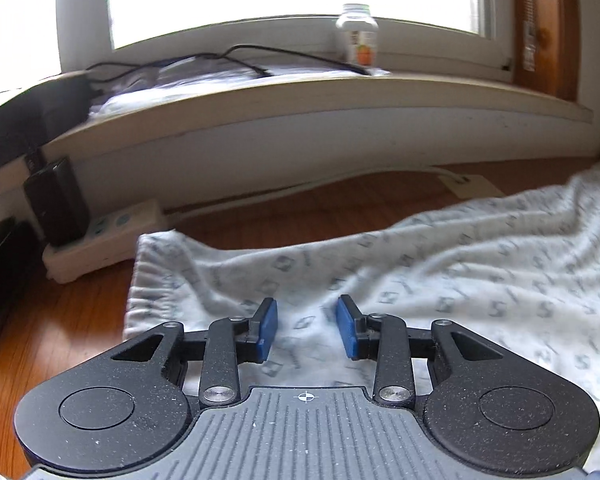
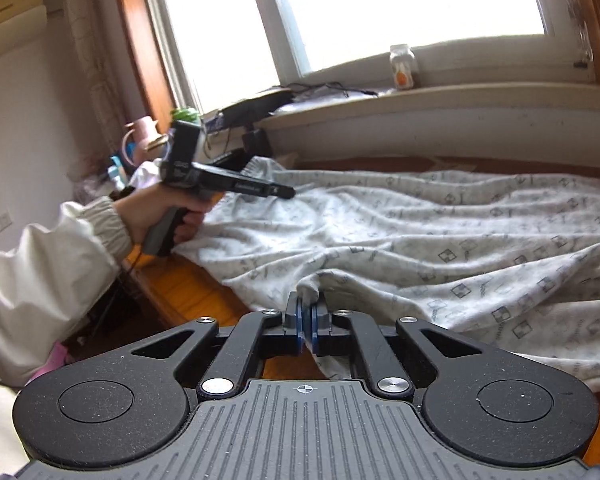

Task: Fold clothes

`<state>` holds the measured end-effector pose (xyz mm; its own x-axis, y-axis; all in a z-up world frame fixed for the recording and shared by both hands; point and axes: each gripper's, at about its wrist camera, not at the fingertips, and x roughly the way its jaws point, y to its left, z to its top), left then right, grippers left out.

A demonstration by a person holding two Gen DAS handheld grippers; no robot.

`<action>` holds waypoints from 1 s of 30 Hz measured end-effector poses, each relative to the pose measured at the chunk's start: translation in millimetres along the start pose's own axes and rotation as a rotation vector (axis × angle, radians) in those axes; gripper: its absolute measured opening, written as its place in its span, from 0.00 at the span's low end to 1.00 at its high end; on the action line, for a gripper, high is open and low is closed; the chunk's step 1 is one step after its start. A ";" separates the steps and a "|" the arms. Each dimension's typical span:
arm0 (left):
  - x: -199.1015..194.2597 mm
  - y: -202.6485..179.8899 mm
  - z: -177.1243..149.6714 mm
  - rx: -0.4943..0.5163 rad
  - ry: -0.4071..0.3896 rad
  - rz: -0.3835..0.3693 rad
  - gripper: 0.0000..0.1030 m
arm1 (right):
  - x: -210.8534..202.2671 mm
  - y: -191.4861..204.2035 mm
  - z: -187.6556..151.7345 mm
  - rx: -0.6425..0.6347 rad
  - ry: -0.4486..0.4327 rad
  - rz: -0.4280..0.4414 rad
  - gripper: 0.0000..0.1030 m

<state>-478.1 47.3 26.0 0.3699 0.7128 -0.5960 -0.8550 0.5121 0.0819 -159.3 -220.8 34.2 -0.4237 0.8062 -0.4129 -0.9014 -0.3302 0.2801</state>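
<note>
At nine o'clock in the right wrist view a hand [image 2: 156, 216] in a pale sleeve [image 2: 48, 264] holds the left gripper [image 1: 307, 328] over the garment's far edge; its jaws stand partly apart with nothing between them, blue pads [image 1: 269, 330] above the cloth. At ten o'clock on the wooden bench [image 1: 60, 320] sits a white power strip [image 1: 100, 240] with a black adapter [image 1: 56, 204] on it. The white patterned garment [image 2: 420, 232] lies rumpled from centre to three o'clock. At six o'clock the right gripper [image 2: 307, 320] pinches a raised fold of it. At one o'clock a small lidded bottle [image 1: 358, 34] with an orange label stands on the window sill [image 1: 340, 92]; its contents cannot be made out. Black cables [image 1: 220, 58] trail along the sill.
</note>
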 end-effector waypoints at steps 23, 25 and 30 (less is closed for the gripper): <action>-0.6 7.9 -0.4 -0.027 0.006 0.023 0.45 | -43.0 15.4 -6.8 -0.078 0.019 -0.081 0.04; -0.6 7.4 -0.3 -0.023 0.006 0.025 0.45 | -39.5 17.0 0.2 -0.098 -0.001 -0.100 0.06; -0.9 6.6 -0.5 -0.022 0.006 0.028 0.46 | -10.7 19.4 15.9 -0.152 -0.028 -0.117 0.06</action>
<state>-484.2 49.8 26.7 0.3435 0.7238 -0.5985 -0.8728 0.4813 0.0812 -170.8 -228.1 57.9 -0.3144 0.8560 -0.4104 -0.9484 -0.3021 0.0964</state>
